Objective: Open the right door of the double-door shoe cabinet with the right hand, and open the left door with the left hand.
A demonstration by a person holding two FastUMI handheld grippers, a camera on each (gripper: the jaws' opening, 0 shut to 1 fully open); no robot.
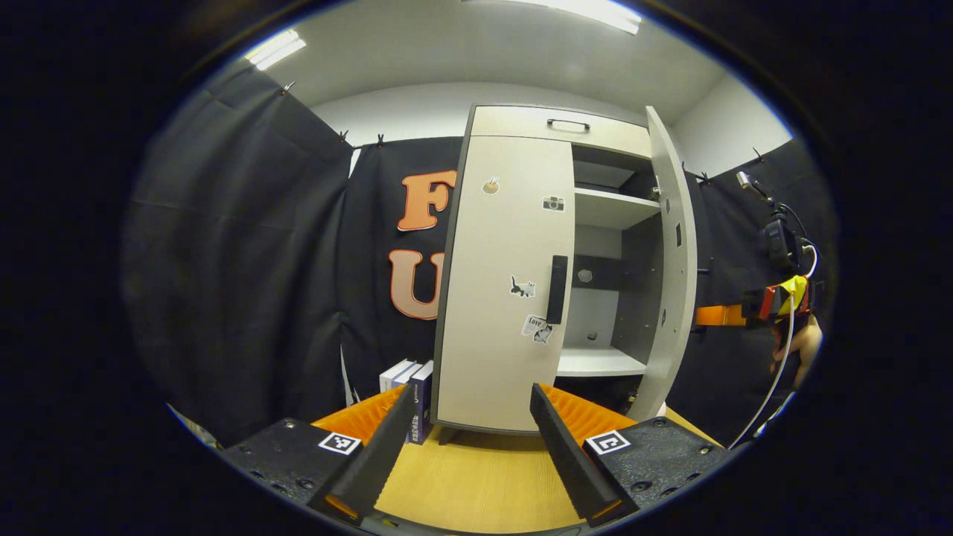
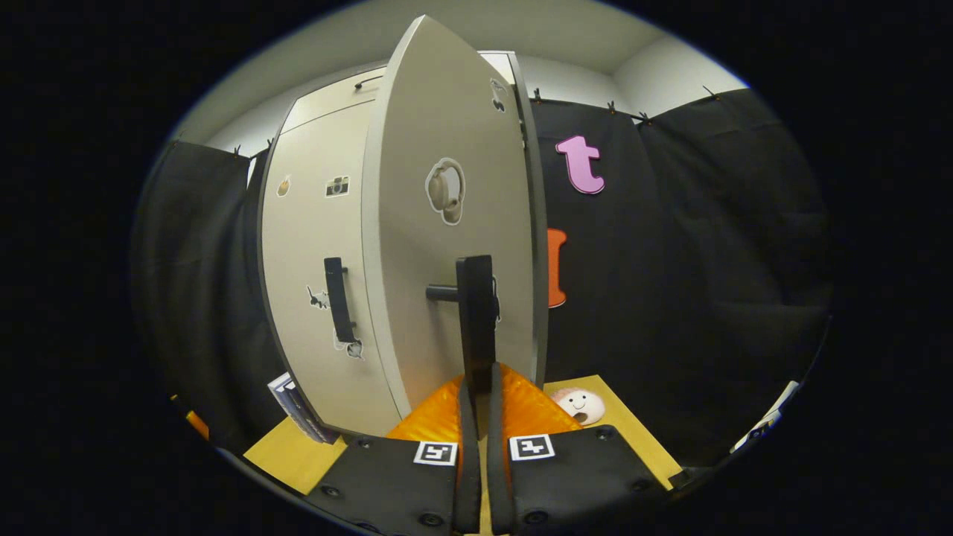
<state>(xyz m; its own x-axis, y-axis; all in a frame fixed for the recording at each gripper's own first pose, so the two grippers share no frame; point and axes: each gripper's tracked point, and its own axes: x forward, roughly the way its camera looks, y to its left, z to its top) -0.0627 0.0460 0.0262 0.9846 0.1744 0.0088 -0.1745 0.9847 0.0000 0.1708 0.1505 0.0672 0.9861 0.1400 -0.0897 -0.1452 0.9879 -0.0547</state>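
The pale shoe cabinet stands on a wooden table. In the left gripper view its left door (image 1: 506, 283) is closed, with a black vertical handle (image 1: 557, 289) at its inner edge. The right door (image 1: 674, 260) is swung out, showing shelves (image 1: 603, 361) inside. My left gripper (image 1: 471, 394) is open, low in front of the left door and apart from it. My right gripper (image 1: 733, 314) reaches the open door's outer side, held by a hand. In the right gripper view the right gripper (image 2: 478, 387) is shut on the lower end of the right door's black handle (image 2: 476, 313).
Several boxes (image 1: 409, 387) stand against the cabinet's left side. A small round toy with a face (image 2: 579, 404) lies on the table (image 1: 484, 476) right of the open door. A drawer with a handle (image 1: 567, 123) tops the cabinet. Black cloth walls enclose the booth.
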